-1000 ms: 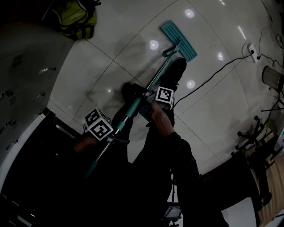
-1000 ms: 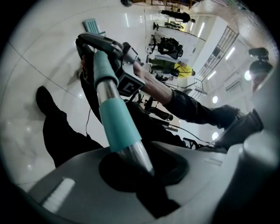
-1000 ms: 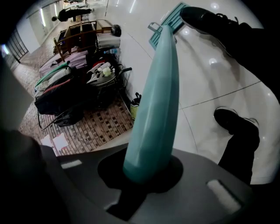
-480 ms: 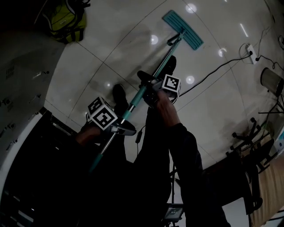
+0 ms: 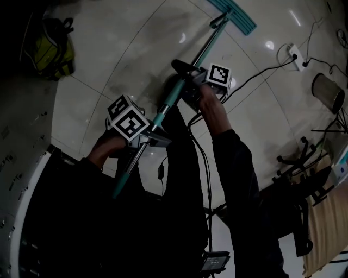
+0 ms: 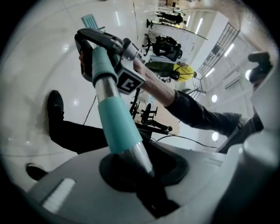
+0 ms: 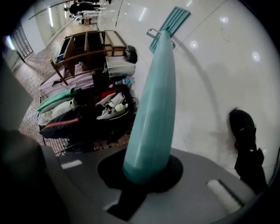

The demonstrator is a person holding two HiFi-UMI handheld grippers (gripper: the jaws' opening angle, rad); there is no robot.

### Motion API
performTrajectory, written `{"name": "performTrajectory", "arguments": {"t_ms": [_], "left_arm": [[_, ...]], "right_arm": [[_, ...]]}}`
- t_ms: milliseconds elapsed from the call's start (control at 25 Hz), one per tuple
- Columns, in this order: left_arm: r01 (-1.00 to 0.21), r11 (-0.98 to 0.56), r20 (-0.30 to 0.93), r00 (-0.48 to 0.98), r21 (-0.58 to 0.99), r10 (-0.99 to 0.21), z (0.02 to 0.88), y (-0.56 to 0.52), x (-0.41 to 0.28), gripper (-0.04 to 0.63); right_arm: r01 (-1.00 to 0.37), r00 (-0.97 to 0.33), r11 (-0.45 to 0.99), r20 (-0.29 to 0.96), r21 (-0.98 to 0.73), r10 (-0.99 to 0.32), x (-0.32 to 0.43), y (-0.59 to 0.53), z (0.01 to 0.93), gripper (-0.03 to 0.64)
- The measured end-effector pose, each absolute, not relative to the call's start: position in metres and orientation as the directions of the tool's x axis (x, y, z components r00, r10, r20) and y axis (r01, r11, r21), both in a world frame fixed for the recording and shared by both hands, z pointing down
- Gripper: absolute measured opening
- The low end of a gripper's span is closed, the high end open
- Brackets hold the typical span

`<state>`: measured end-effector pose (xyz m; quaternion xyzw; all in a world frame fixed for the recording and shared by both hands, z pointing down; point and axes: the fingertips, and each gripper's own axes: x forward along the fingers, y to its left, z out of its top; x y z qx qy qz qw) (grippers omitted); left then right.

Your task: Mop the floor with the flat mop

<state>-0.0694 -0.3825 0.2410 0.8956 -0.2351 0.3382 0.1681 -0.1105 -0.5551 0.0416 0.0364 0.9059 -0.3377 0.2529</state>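
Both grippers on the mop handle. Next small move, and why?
Probably draw the handle back toward the body: left gripper and right gripper are shut on it, and the mop head lies flat on the floor, far out ahead.

You've got open floor [image 5: 119, 43] left of the mop [image 5: 170, 99]. On its right a black cable [image 5: 258, 76] (from a power strip [image 5: 295, 52]) crosses your path, and a bag [image 5: 51, 49] sits far left.

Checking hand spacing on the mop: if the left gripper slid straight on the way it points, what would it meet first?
The right gripper, shut on the same mop handle farther along. The left gripper points along that handle, so it would likely hit it first; depth is unclear.
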Motion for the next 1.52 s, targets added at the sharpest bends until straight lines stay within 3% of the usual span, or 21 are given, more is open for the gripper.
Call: {"name": "performTrajectory", "arguments": {"t_ms": [240,640,880,1520], "left_arm": [[-0.536,-0.838,0.706,0.635,0.107,-0.315,0.183,-0.425,-0.025,0.066],[-0.530,-0.842,0.690,0.648,0.104,-0.323,0.173,-0.409,-0.019,0.067],[-0.544,-0.837,0.723,0.603,0.064,-0.337,0.221,-0.352,-0.037,0.066],[-0.516,-0.850,0.684,0.657,0.103,-0.316,0.366,-0.220,-0.163,0.064]], "right_arm": [[0.229,-0.859,0.802,-0.503,-0.551,-0.100,-0.057,-0.590,-0.027,0.035],[0.249,-0.842,0.819,-0.534,-0.516,-0.081,-0.051,-0.572,-0.037,0.041],[0.252,-0.843,0.826,-0.533,-0.505,-0.068,-0.063,-0.513,0.008,0.041],[0.284,-0.846,0.823,-0.533,-0.491,-0.026,-0.195,-0.377,0.149,0.029]]}}
